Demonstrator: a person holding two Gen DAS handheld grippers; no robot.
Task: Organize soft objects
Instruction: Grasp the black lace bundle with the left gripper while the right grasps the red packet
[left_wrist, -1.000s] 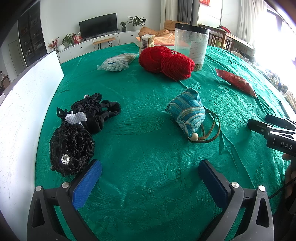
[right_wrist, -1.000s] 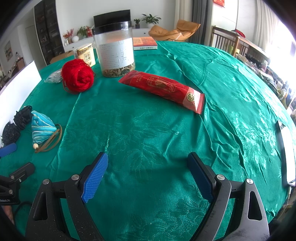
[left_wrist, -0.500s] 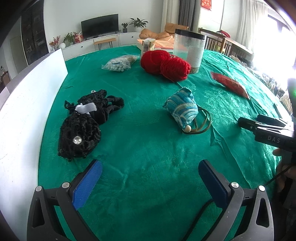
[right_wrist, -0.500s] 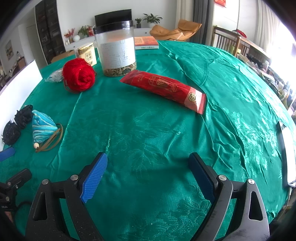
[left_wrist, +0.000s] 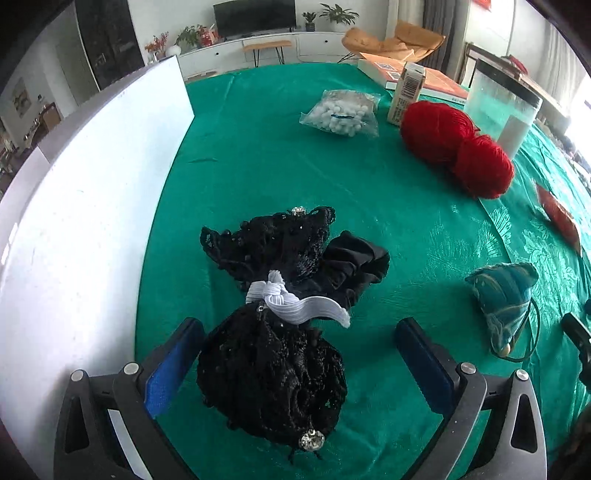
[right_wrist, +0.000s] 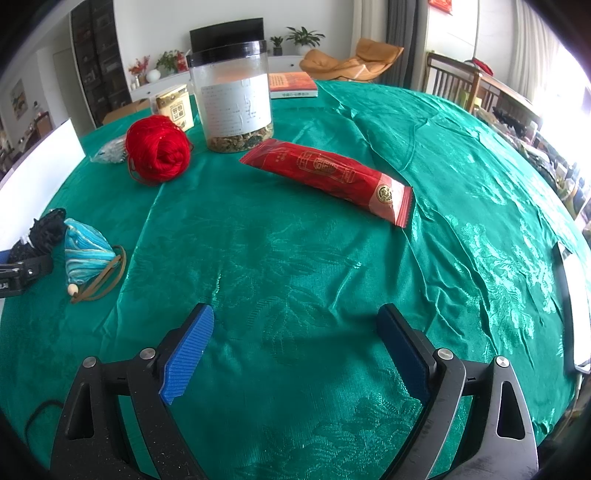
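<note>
The left tongs (left_wrist: 295, 354) sit low over the desk (left_wrist: 258, 173), spread wide, with the lower bulb of a black lace bundle (left_wrist: 273, 373) lying between the two blue pads. The left pad (left_wrist: 168, 373) is just beside the lace; whether it touches cannot be told. The right pad stands clear of it. A white elastic band (left_wrist: 295, 302) cinches the bundle at its waist, and the upper half of lace and dark cloth fans out beyond the fingertips. A white board (left_wrist: 92, 192) runs along the left edge of the desk, close to the left finger.

To the right of the bundle, well apart, lies a teal striped pouch (left_wrist: 506, 291) with a brown cord and a bead. Farther off are two balls of red yarn (left_wrist: 454, 147), touching each other, then a clear bag of white pompoms (left_wrist: 341, 112), a small carton (left_wrist: 406, 92) and a clear jar (left_wrist: 502, 107).

The right tongs (right_wrist: 295, 347) hover over bare green cloth, also spread wide and holding nothing. Beyond them lies a long red packet (right_wrist: 328, 181), slanted, with the jar and yarn behind it. The pouch and the black bundle appear at the left margin of this view, beside the tip of the left tongs.
</note>
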